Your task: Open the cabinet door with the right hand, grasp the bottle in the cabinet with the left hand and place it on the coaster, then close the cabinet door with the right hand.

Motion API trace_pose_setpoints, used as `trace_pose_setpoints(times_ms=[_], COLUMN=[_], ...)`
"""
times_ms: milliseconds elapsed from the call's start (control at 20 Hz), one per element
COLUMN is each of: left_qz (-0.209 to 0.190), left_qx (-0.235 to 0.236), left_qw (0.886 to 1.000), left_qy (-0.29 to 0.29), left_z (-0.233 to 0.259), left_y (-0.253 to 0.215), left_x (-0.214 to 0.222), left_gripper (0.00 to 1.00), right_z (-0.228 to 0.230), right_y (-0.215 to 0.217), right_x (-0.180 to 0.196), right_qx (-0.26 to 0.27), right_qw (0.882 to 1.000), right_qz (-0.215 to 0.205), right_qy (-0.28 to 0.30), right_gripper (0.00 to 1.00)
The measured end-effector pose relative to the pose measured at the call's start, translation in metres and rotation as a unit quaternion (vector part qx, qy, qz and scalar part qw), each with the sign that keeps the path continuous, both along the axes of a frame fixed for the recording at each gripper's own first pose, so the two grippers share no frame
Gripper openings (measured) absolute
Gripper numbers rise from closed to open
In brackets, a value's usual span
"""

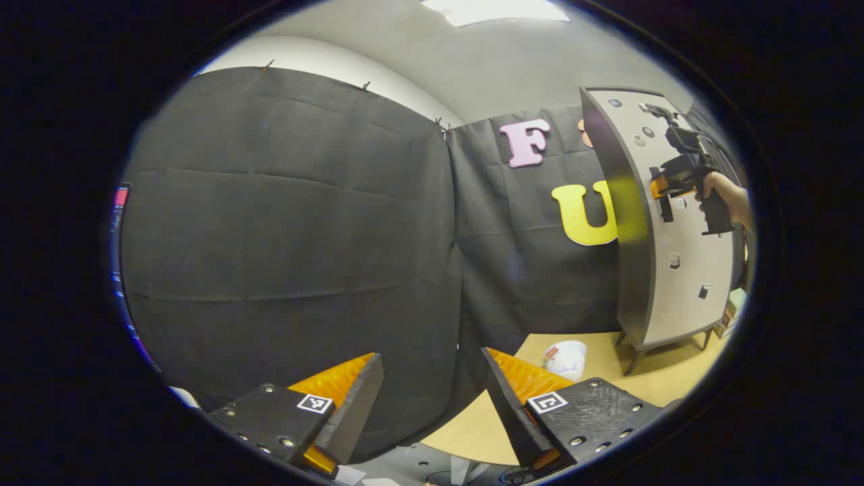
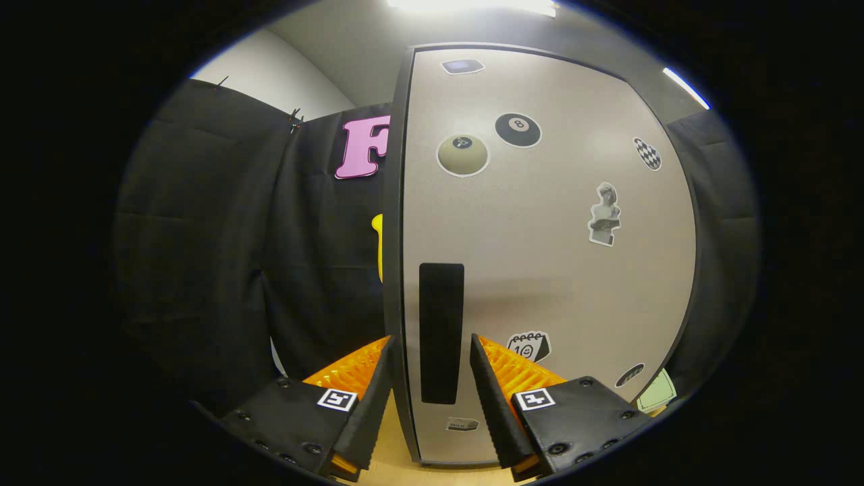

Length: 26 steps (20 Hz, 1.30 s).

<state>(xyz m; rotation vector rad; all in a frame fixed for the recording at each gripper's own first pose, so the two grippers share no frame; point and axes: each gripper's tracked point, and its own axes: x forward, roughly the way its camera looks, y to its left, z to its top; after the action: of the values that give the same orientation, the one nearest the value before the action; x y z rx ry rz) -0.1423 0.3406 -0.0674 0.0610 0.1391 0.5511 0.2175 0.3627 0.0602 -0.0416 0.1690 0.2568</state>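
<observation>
The tall cabinet [image 1: 675, 270] stands at the right on short legs. Its pale door [image 2: 553, 270] carries several stickers, lies flush with the dark side panel and hides the inside. A black vertical handle [image 2: 441, 304] sits near the door's left edge. My right gripper [image 2: 432, 364] is open, one finger on each side of the handle and door edge, neither pressing on it. In the left gripper view a hand [image 1: 732, 199] holds that right gripper [image 1: 665, 196] against the door. My left gripper [image 1: 430, 378] hangs open and holds nothing, facing the black cloth wall.
A wooden tabletop [image 1: 607, 385] runs under the cabinet. A crumpled white object [image 1: 565, 358] lies on it near the cloth wall. A screen edge [image 1: 120, 202] glows at the far left. A pale green item [image 2: 658, 391] shows at the cabinet's lower right.
</observation>
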Motion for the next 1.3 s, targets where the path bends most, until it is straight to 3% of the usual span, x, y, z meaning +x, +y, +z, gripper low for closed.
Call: trace_pose_setpoints(times_ms=[100, 150, 250, 400, 450, 500, 1000, 1300], left_qz=[0.004, 0.005, 0.007, 0.001, -0.002, -0.005, -0.075, -0.129], left_qx=[-0.002, -0.003, -0.005, -0.008, -0.008, -0.008, -0.008, -0.015], left_qw=[1.000, 1.000, 1.000, 1.000, 1.000, 1.000, 0.997, 0.991], left_qy=[0.000, 0.001, 0.002, 0.000, 0.000, -0.001, -0.021, -0.018], left_z=[-0.001, -0.002, -0.003, -0.005, -0.003, -0.003, 0.010, 0.007], left_y=[0.005, 0.006, 0.008, 0.004, 0.003, -0.001, -0.050, -0.071], left_x=[-0.003, -0.004, -0.004, -0.001, 0.002, 0.005, 0.052, 0.066], left_gripper=[0.87, 0.87, 0.87, 0.87, 0.87, 0.89, 0.87, 0.87], right_z=[-0.005, -0.005, -0.009, -0.010, -0.010, -0.010, -0.009, -0.007], right_y=[0.001, -0.004, -0.004, -0.003, -0.004, -0.004, -0.016, -0.027], right_x=[0.007, 0.012, 0.013, 0.013, 0.011, 0.009, -0.013, -0.023], right_qx=[-0.002, -0.005, 0.003, -0.001, -0.004, -0.009, 0.019, 0.031], right_qw=[1.000, 0.999, 0.999, 0.999, 0.999, 0.999, 0.993, 0.991], right_qz=[-0.007, -0.025, -0.023, -0.010, -0.004, 0.005, 0.092, 0.108], right_qy=[0.014, 0.018, 0.030, 0.045, 0.046, 0.046, 0.067, 0.072], right_gripper=[0.68, 0.58, 0.40, 0.33, 0.22, 0.17, 0.15, 0.17])
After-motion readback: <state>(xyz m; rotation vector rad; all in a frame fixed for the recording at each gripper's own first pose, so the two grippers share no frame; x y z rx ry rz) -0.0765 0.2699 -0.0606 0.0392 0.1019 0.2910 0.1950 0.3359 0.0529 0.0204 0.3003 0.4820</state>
